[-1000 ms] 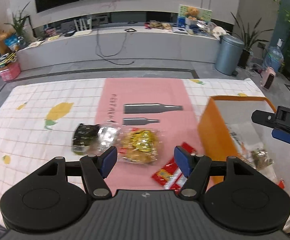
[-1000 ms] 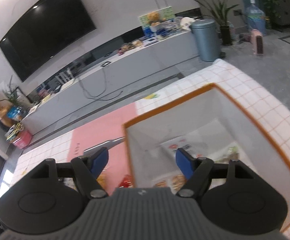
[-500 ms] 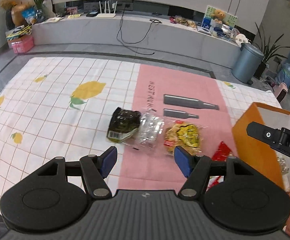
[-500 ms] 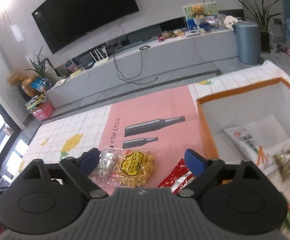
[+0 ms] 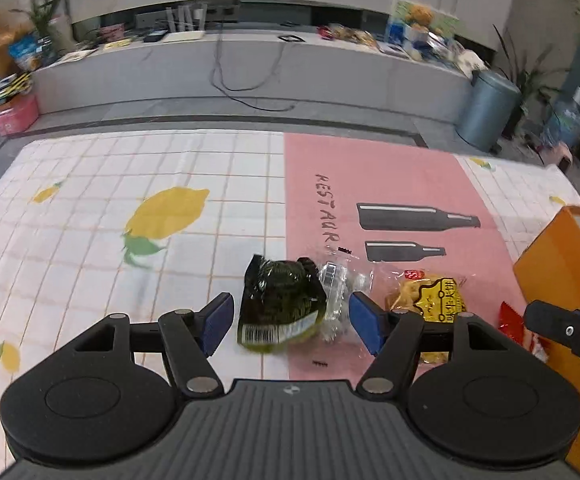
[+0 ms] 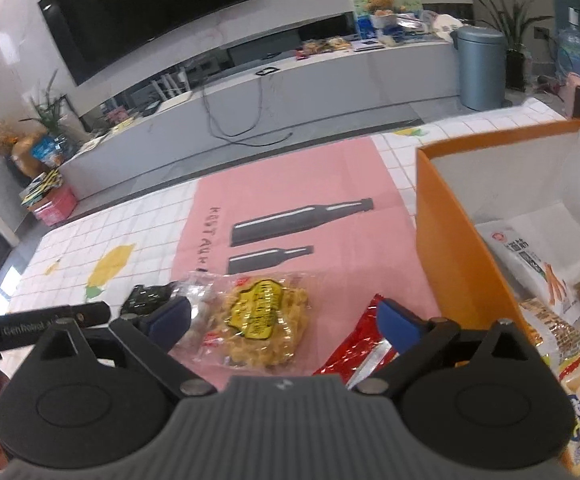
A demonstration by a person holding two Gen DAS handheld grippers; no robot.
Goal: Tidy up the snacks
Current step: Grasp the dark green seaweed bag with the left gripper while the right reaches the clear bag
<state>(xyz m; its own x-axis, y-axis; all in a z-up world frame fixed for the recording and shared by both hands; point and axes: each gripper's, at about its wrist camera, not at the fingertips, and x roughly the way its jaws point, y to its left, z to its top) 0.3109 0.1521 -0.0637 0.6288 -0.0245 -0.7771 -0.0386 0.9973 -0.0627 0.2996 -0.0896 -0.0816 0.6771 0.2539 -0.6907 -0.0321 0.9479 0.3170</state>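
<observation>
My left gripper [image 5: 292, 324] is open, with a dark green snack pack [image 5: 279, 304] and a clear pack [image 5: 338, 292] lying between its fingers on the tablecloth. A yellow snack bag [image 5: 434, 296] and a red pack [image 5: 518, 328] lie to the right. My right gripper [image 6: 285, 320] is open above the yellow snack bag [image 6: 263, 316], with the red pack [image 6: 362, 340] by its right finger. The orange box [image 6: 430, 216] at the right holds several snack packs [image 6: 538, 264]. The green pack [image 6: 149, 296] shows at the left.
The table has a white checked cloth with lemons [image 5: 165, 212] and a pink panel with bottle prints [image 5: 414, 216]. The orange box corner [image 5: 562, 264] stands at the right edge. A low TV bench [image 5: 249, 64] and a bin [image 5: 486, 112] lie beyond the table.
My left gripper has moved left and lower, from over the yellow bag to around the green pack. My right gripper has swung left, from over the box to over the yellow bag.
</observation>
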